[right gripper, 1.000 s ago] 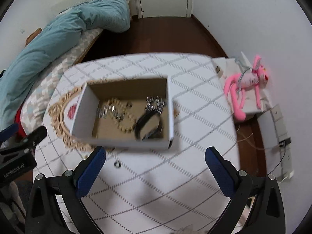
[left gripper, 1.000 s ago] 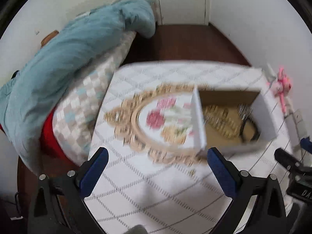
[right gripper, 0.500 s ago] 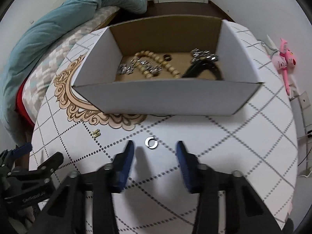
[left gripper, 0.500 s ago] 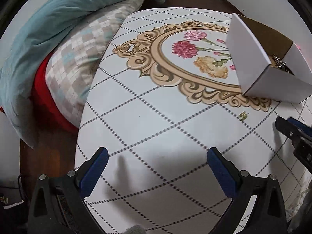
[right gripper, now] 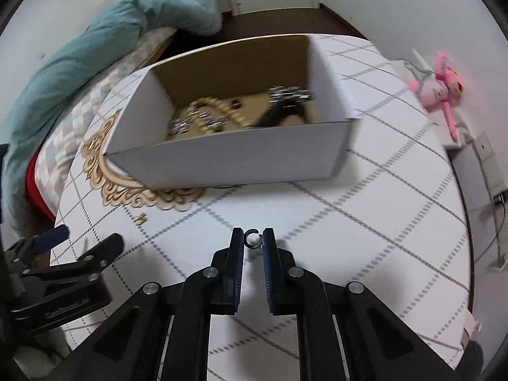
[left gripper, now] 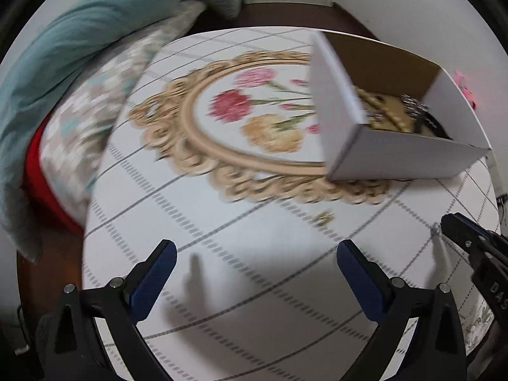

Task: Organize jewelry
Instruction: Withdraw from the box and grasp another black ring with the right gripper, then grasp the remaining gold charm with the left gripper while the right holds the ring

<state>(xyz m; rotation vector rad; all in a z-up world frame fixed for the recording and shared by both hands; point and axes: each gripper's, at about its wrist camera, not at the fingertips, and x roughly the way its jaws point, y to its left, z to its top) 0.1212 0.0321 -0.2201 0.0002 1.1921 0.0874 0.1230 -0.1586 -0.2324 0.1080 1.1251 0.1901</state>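
A white cardboard box point(right gripper: 228, 162) stands on the patterned table point(right gripper: 365, 197) and holds a beaded bracelet point(right gripper: 206, 111), silver pieces point(right gripper: 290, 92) and a black band point(right gripper: 282, 115). My right gripper point(right gripper: 253, 240) is shut on a small silver ring point(right gripper: 253, 240) at its fingertips, just above the table in front of the box. A small gold earring point(right gripper: 139, 219) lies on the table to the left; it also shows in the left wrist view point(left gripper: 324, 217). My left gripper point(left gripper: 254, 263) is open and empty above the table, left of the box point(left gripper: 397, 162).
A teal blanket point(left gripper: 79, 47) and checked pillow point(left gripper: 82, 120) lie on a bed left of the table. A pink plush toy point(right gripper: 441, 85) hangs at the right wall. The table edge drops to dark wooden floor point(right gripper: 285, 22) beyond the box.
My right gripper has closed from half open onto the silver ring. The left gripper has shifted, and the box sits closer to its view's centre.
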